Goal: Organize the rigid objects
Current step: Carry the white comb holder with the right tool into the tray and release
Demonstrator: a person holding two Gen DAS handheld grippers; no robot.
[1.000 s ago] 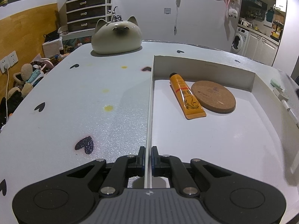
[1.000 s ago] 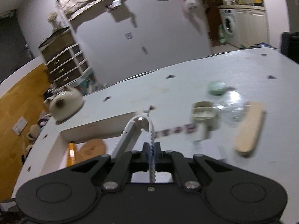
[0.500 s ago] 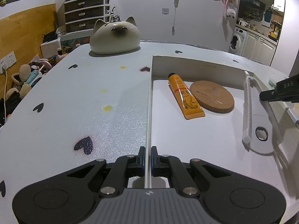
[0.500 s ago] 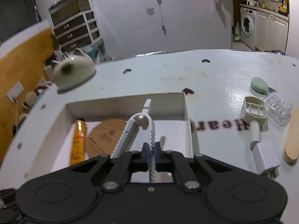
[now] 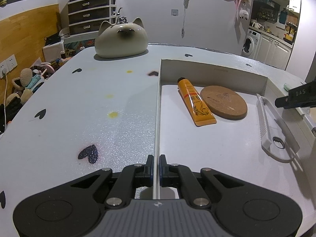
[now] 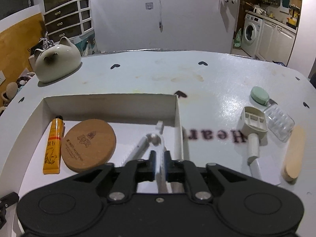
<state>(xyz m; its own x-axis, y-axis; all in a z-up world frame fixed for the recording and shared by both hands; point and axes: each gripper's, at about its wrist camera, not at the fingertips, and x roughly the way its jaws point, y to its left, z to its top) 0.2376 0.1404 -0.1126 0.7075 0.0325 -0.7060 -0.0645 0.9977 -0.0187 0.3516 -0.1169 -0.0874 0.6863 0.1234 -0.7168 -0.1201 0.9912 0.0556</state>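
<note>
Your right tongs (image 6: pixel 159 163) have dropped the white toothed clip (image 5: pixel 265 124) down to the box (image 5: pixel 213 70) floor, right side, near the cork coaster (image 5: pixel 224 102); w/ pads a bit apart now. Left tongs (image 5: pixel 156 166) pinch the box's left wall.

The left matte black two-finger claw (image 5: pixel 155 165) has a grey ribbed plate at its base, two round embossed discs, silver screw heads on angular linkage arms, and blue-edged fingertip pads. The right matte black two-finger claw (image 6: pixel 159 163) matches it, with the same silver screws.
</note>
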